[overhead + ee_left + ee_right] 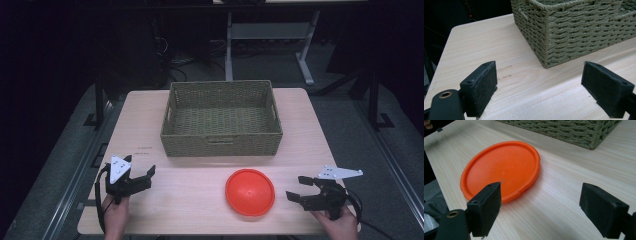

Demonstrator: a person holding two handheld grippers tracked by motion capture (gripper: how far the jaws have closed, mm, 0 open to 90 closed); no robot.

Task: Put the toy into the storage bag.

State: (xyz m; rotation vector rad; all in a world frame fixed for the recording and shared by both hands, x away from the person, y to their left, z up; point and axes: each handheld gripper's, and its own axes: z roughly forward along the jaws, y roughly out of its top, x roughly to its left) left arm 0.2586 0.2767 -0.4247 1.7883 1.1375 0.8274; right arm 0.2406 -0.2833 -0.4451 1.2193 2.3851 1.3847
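The orange plate [250, 192] lies flat on the table [190, 200], just ahead of the right claw [299, 189], whose jaws stand wide, apart from it. The left claw [145, 176], also wide, holds nothing; the basket [221, 142] sits beyond.

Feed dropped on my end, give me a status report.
Left gripper and right gripper open, empty. Orange plate flat on table, untouched. Basket behind it. Nothing between.

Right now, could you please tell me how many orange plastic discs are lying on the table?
1. The round orange plastic disc lies flat on the light wooden table, in front of the woven green basket and apart from it. The basket's interior looks empty.
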